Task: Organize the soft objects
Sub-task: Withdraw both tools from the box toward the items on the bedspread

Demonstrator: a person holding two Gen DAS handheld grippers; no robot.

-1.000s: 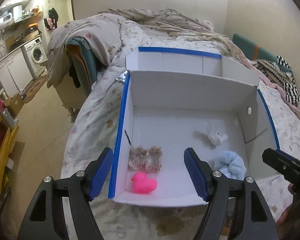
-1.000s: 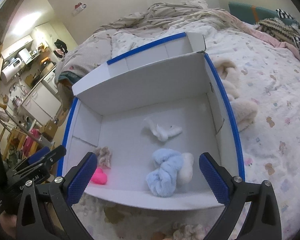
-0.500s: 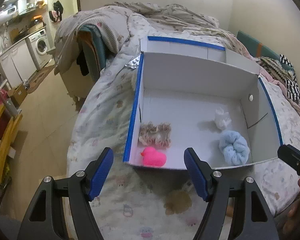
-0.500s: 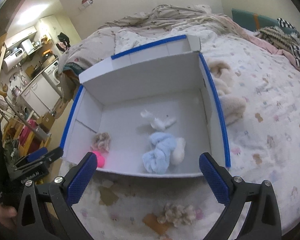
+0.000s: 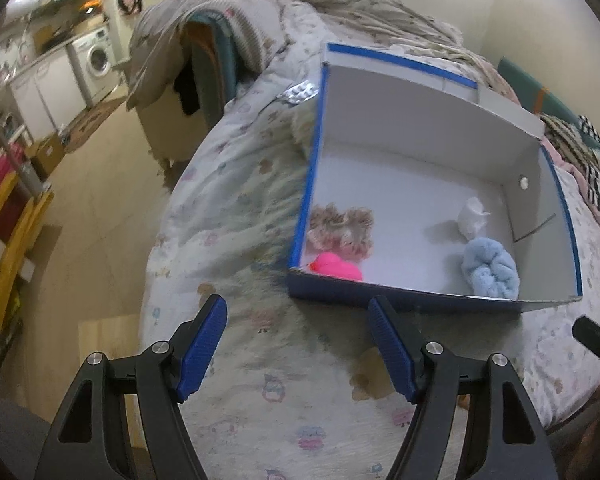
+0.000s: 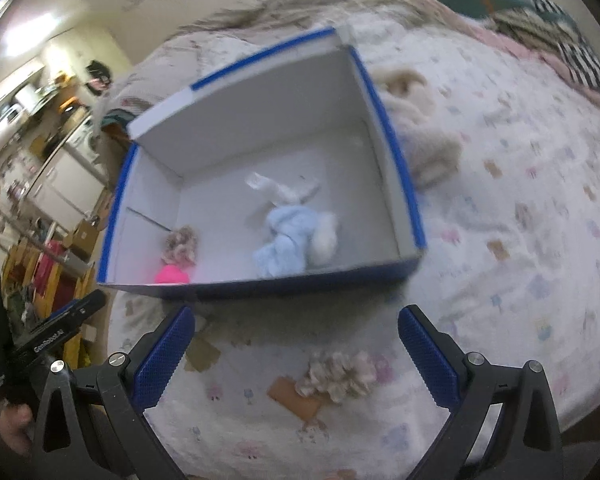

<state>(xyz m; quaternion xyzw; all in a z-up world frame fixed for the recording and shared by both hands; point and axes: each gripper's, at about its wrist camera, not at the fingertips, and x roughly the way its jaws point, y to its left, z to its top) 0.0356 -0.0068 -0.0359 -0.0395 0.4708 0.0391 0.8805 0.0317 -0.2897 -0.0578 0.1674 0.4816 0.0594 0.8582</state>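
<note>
Scrunchie: a pale frilly scrunchie (image 6: pixel 336 374) lies loose on the quilt (image 6: pixel 520 240), outside the box (image 6: pixel 380 124), just ahead of the right gripper (image 6: pixel 296 344).
Box contents: pink duck (image 5: pixel 336 266), beige scrunchie (image 5: pixel 340 228), blue scrunchie (image 5: pixel 490 270) and a white piece (image 5: pixel 472 216) already lie inside.
Handling: likely very light, squashy, not fragile; the frills should give under the pads without slipping.
Hold: pinch across the bunched ring, not a single ruffle.
Right gripper: jaws wide apart, nothing between them.
Left gripper (image 5: pixel 298 344): jaws wide apart, empty, over bare quilt beside the box's near wall.
</note>
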